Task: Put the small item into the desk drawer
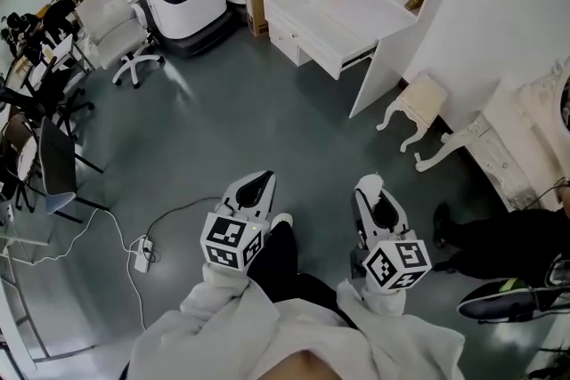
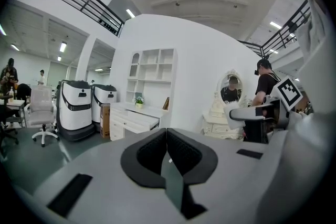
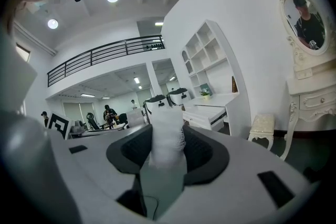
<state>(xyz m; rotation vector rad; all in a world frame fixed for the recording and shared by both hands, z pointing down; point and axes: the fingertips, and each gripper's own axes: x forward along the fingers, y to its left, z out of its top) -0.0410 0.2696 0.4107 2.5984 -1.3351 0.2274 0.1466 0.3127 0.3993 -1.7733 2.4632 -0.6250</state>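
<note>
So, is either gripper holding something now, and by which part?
The right gripper is shut on a small white item, gripped by one end, the other sticking out. The left gripper is shut and empty.

The small item (image 3: pixel 167 134) is a white, soft-looking, wrinkled roll. It stands upright, pinched between the fingers (image 3: pixel 200 152) of the right gripper (image 3: pixel 168 145) — well apart from the white bench (image 1: pixel 367 6). The drawer (image 1: pixel 312 44) is white as well and stands pulled out from the bench's front, just under its top — its inside cannot be made out.
</note>
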